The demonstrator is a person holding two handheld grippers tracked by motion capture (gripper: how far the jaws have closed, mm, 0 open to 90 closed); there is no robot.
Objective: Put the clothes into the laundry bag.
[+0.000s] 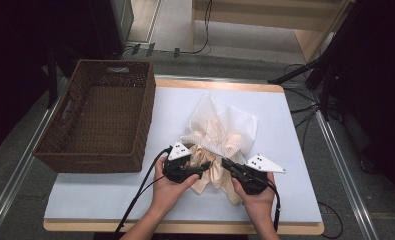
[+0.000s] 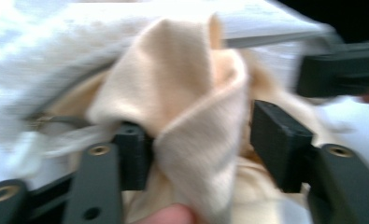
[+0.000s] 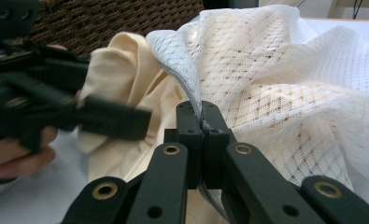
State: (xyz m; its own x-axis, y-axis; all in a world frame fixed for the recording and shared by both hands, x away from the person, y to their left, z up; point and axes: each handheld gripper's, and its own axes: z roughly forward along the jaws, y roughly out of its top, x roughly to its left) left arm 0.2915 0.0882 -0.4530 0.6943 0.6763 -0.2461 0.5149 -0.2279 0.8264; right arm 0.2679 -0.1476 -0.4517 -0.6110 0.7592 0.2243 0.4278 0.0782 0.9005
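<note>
Nearest the person, the left gripper [image 1: 201, 171] has its fingers [image 2: 278, 140] apart around a fold of the cream-coloured soft cloth garment [image 2: 191, 121], with a gap showing beside one of them. The right gripper [image 1: 226, 164] has its fingers [image 3: 213, 135] pressed together on the grey edge of the white mesh laundry bag [image 3: 275, 79]. Both fabrics lie bunched on the white counter [image 1: 285, 150]. Farther left stands a brown woven wicker basket [image 1: 145, 110].

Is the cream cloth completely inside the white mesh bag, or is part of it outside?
Partly outside. The cream cloth spills from the mesh bag toward the person, and a fold stands between the open left gripper jaws.
</note>
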